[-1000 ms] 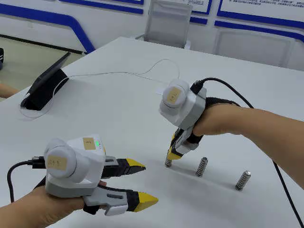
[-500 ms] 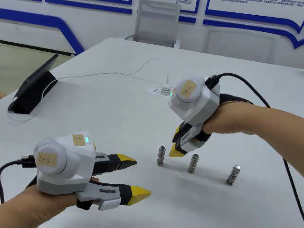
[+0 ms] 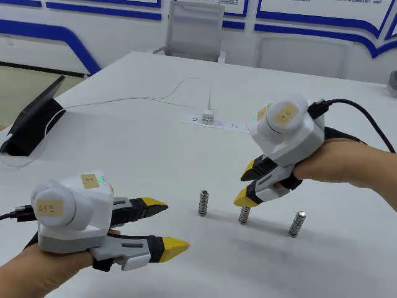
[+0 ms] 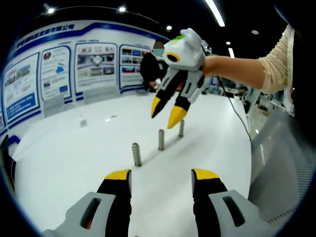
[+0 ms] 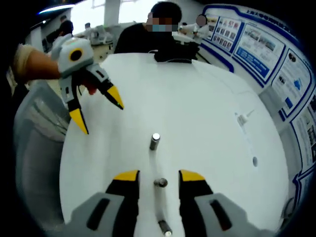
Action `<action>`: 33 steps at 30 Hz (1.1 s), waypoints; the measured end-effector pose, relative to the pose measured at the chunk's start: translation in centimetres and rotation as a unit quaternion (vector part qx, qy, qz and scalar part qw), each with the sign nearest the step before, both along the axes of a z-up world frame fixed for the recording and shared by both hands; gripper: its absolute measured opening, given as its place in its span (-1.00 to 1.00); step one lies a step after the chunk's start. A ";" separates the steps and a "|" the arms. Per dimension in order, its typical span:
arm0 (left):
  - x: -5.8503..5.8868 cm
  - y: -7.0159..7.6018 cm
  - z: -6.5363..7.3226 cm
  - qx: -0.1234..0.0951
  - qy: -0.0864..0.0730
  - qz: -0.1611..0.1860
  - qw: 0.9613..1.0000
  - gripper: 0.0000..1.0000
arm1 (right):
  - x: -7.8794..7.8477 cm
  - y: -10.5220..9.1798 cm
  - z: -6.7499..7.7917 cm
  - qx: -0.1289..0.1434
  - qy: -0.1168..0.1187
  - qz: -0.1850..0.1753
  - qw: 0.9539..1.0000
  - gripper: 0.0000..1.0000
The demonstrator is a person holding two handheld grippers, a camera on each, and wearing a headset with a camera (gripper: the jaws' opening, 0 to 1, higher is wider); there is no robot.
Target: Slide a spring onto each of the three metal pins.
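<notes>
Looking like a lab or demo room: big white table (image 3: 124,143), blue-trimmed poster boards (image 4: 94,64) lining the wall, grey chair (image 3: 195,28) sitting at 12 o'clock, power strip (image 3: 220,124) at 12 and tablet (image 3: 30,121) at 10 o'clock.

Bright overhead light, soft shadows, fisheye-warped edges

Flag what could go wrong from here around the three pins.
The open right claw hangs close over the middle pin; a sideways drift could knock it over. In the head view, the left-hand pin and right-hand pin stand near it in a row, so a wide swing might clip them too.
</notes>
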State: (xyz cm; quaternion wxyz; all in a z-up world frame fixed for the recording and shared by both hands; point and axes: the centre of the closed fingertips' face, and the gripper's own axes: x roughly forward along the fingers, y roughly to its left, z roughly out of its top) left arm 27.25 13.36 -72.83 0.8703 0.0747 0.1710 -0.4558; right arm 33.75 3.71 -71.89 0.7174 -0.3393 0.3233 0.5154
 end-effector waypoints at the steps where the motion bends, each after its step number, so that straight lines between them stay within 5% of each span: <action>1: 0.0 0.0 0.0 0.000 0.000 0.000 1.000 0.00 | -0.1 -0.2 0.1 0.004 -0.001 -0.003 1.000 -0.34; 16: 0.3 0.3 -0.2 0.003 0.002 0.004 1.000 0.07 | -1.7 -5.9 0.9 0.072 -0.023 -0.084 0.994 -0.21; 28: 0.4 0.4 -0.7 0.000 0.008 0.007 1.000 0.10 | -3.5 -8.9 0.0 0.124 -0.035 -0.143 0.981 -0.07; 33: 0.4 0.6 -1.1 -0.001 0.013 0.008 1.000 0.10 | -3.9 -9.7 -0.6 0.159 -0.037 -0.179 0.970 -0.02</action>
